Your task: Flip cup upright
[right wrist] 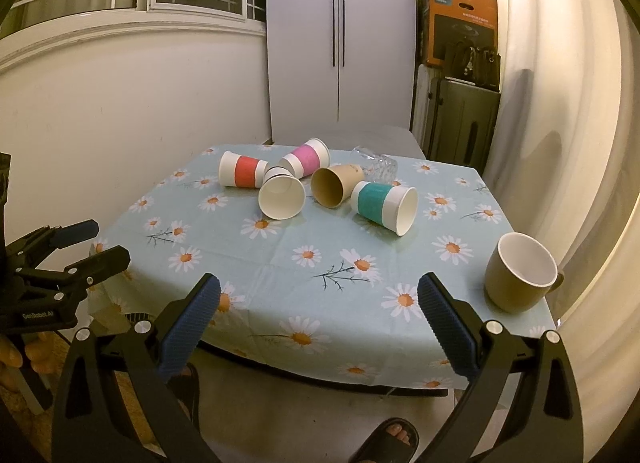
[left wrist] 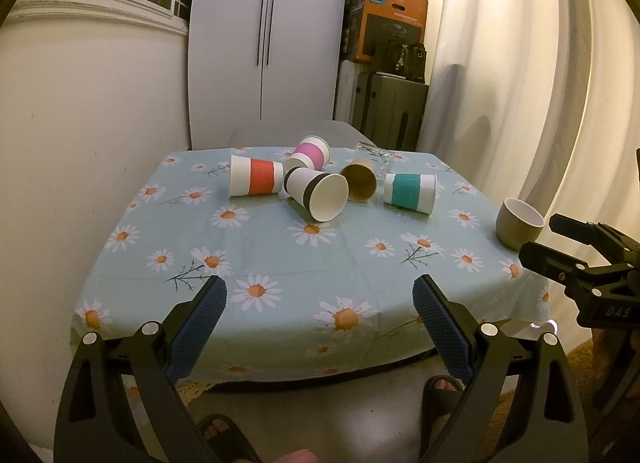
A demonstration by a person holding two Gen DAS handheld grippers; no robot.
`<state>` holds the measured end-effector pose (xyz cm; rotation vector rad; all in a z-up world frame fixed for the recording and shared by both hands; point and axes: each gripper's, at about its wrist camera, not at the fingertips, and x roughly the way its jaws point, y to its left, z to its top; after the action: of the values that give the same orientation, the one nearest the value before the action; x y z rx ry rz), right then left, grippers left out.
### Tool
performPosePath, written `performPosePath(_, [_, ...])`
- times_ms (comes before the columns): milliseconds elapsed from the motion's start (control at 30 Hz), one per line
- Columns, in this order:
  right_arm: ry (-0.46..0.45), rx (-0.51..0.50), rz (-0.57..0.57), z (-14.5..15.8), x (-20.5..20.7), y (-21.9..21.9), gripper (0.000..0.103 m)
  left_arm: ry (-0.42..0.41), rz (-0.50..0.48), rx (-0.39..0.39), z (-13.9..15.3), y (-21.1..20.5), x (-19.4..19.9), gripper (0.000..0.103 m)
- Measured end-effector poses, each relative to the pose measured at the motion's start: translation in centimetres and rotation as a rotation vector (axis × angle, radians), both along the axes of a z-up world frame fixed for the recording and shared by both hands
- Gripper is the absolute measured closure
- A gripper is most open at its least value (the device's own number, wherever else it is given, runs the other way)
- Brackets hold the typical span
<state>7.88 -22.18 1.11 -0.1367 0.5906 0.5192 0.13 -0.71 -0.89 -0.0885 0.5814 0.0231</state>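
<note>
Left tongs (left wrist: pixel 320 295) hang spread wide at the worktop's (left wrist: pixel 280 263) near edge. Ahead lie the toppled cups: red cup (left wrist: pixel 256 181), black-band cup (left wrist: pixel 316 193), brown cup (left wrist: pixel 360 180), teal cup (right wrist: pixel 384 203) lying crosswise, mouth rightward. Right tongs (right wrist: pixel 320 295), also spread, look nearer it.
</note>
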Motion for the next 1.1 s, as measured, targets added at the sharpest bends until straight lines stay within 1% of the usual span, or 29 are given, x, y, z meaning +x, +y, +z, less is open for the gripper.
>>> performPosePath(467, [-0.001,0.003,0.006,-0.07,0.11,-0.1,0.005,0.002,0.001,-0.002,0.19,0.17,0.01,0.011])
performPosePath(600, [-0.002,0.004,0.001,-0.08,0.05,-0.15,0.005,0.007,-0.004,-0.003,-0.24,0.28,0.03,0.011])
performPosePath(667, [-0.002,0.001,0.0,-0.08,0.03,-0.17,0.005,0.007,-0.008,-0.002,0.22,0.29,-0.19,0.011])
performPosePath(1100, [0.005,-0.015,0.006,-0.36,0.12,0.33,0.005,0.008,-0.015,-0.008,0.44,0.4,-0.31,0.011])
